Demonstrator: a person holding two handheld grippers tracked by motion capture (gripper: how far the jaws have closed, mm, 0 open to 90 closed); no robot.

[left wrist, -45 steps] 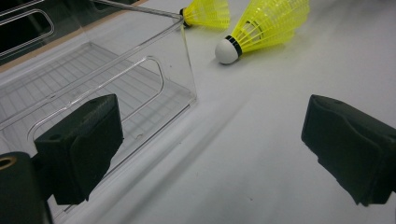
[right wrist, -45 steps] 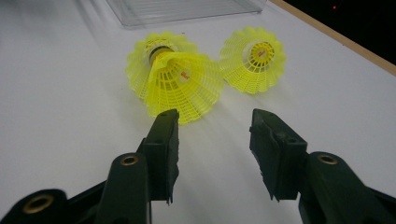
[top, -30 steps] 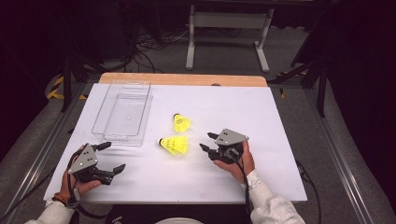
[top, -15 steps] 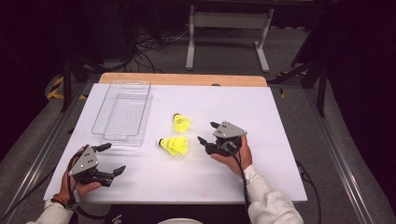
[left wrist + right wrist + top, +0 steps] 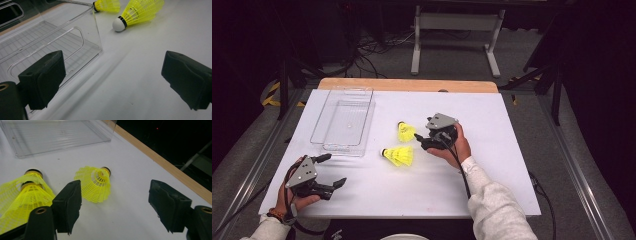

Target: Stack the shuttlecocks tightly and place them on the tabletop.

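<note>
Two yellow plastic shuttlecocks (image 5: 398,155) lie mid-frame; my right gripper (image 5: 422,141), just widened and empty, may knock one away.

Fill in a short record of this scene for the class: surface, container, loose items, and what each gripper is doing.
surface: white table
container: clear bin, at the left, nothing in it
loose items: two yellow shuttlecocks lying on the table, near shuttlecock, far shuttlecock
left gripper: open, holds nothing, near the table's front left edge, aimed at the bin
right gripper: open, jaws have just been opening, nothing between the pads, close beside the far shuttlecock
</note>
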